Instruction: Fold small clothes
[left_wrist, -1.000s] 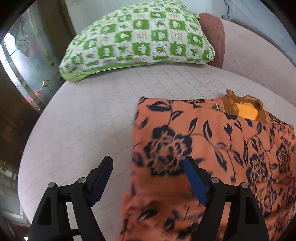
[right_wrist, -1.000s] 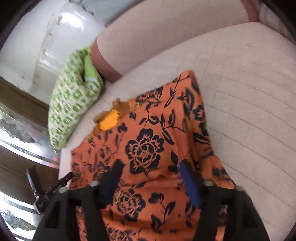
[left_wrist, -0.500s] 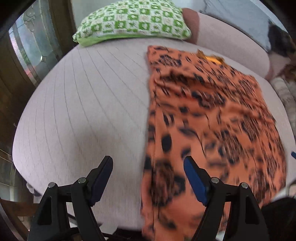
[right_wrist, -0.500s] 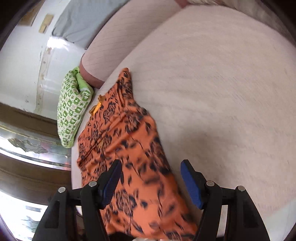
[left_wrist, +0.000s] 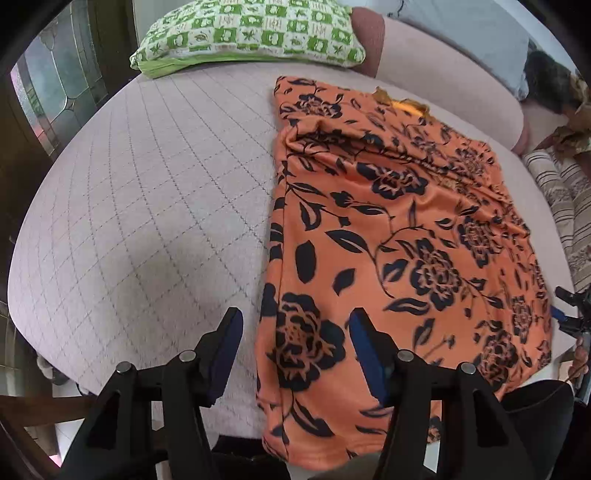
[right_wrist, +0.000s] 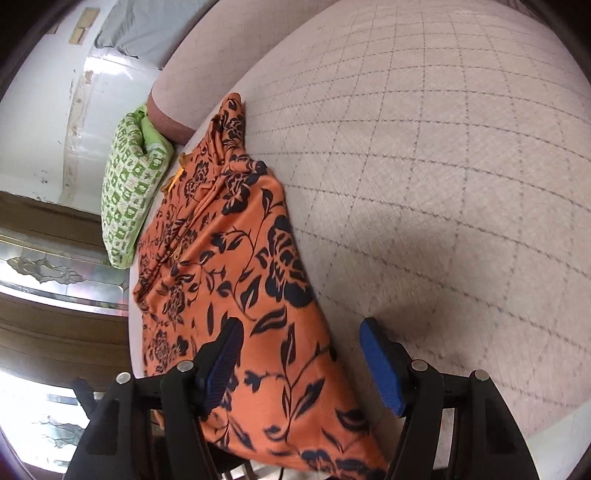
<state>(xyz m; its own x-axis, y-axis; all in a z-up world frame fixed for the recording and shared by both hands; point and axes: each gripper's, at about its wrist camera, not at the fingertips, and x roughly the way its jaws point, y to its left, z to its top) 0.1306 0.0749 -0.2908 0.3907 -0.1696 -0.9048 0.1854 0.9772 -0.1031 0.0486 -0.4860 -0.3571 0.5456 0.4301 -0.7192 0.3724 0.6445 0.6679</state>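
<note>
An orange garment with dark blue flowers (left_wrist: 388, 229) lies spread lengthwise on the pale quilted bed (left_wrist: 147, 206), its hem hanging over the near edge. Its neckline with a yellow lining (left_wrist: 402, 103) is at the far end. My left gripper (left_wrist: 295, 347) is open and empty, hovering over the garment's near left corner. My right gripper (right_wrist: 301, 354) is open and empty over the garment's (right_wrist: 229, 258) near right edge. The right gripper's tip (left_wrist: 569, 317) shows at the right edge of the left wrist view.
A green and white checked pillow (left_wrist: 251, 33) lies at the far end of the bed, also in the right wrist view (right_wrist: 133, 192). A pink bolster (left_wrist: 443, 70) runs behind the garment. Striped fabric (left_wrist: 561, 192) lies at the right. A glass-panelled door (left_wrist: 55, 92) stands at the left.
Both grippers have pulled back from the garment's far part to its near hem end. Both stayed open. The garment lies still.
</note>
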